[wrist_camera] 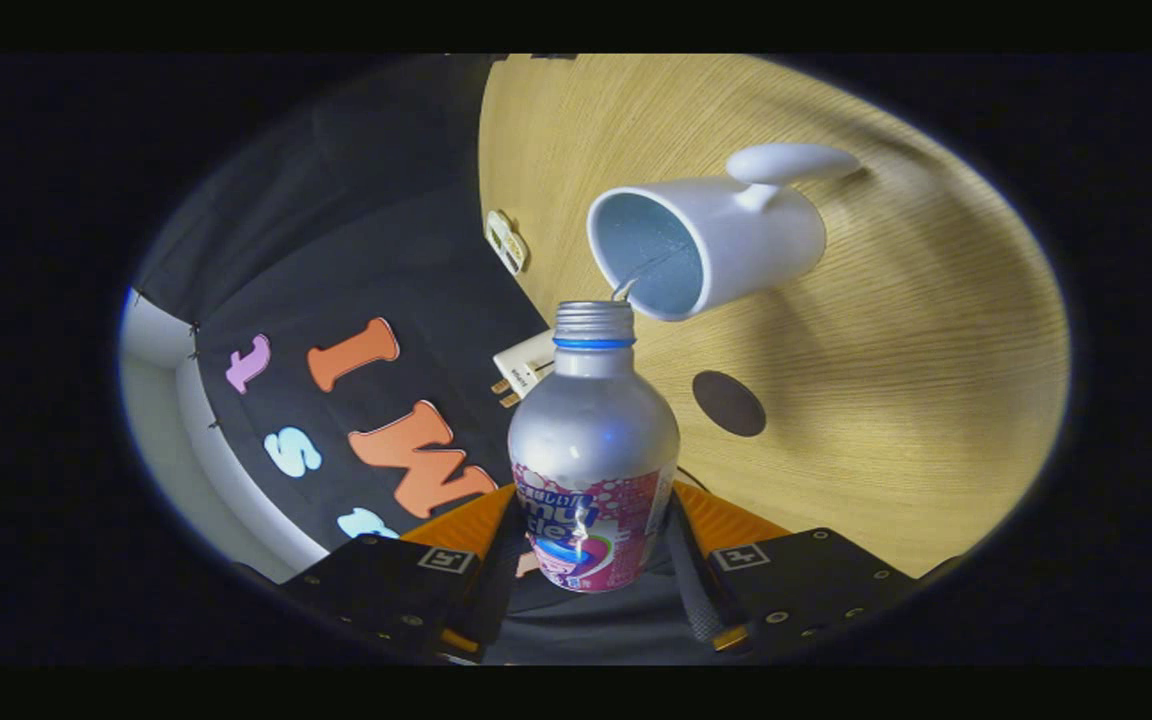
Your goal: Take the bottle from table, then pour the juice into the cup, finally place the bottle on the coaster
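Gripper view: we see our claw (593, 560) clamped on the aluminium juice bottle (593, 450), one finger pressing each side of its labelled body. Its uncapped mouth sits just beside the rim of the white mug (706, 245), and a thin thread of liquid bridges the two. Near the mug, a dark round coaster (729, 403) lies on the wooden table (916, 360). A white plug (521, 368) lies at the table's edge.

The hand-held gripper (591, 560) is rolled sideways, both fingers (481, 575) clamped on the bottle (593, 440)
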Available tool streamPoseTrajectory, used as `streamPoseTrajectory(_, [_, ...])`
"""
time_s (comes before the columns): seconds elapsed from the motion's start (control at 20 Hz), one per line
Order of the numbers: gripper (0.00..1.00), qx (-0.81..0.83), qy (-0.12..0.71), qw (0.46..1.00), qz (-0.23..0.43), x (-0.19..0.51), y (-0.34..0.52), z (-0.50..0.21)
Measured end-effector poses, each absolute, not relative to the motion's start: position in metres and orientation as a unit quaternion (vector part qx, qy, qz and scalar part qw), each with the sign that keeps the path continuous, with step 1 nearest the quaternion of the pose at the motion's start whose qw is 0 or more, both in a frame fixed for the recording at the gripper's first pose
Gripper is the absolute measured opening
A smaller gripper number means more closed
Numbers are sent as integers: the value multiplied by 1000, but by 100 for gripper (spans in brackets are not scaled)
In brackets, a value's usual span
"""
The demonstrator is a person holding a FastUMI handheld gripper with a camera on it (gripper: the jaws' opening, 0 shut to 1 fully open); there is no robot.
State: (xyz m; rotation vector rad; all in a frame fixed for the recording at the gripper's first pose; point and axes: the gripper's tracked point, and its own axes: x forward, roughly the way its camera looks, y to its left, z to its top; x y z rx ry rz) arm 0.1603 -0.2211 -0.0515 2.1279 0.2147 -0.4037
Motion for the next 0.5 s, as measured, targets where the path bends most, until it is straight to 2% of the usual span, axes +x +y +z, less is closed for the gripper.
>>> streamPoseTrajectory(0.5, [71,879,74,445,-158,159,-224,-46])
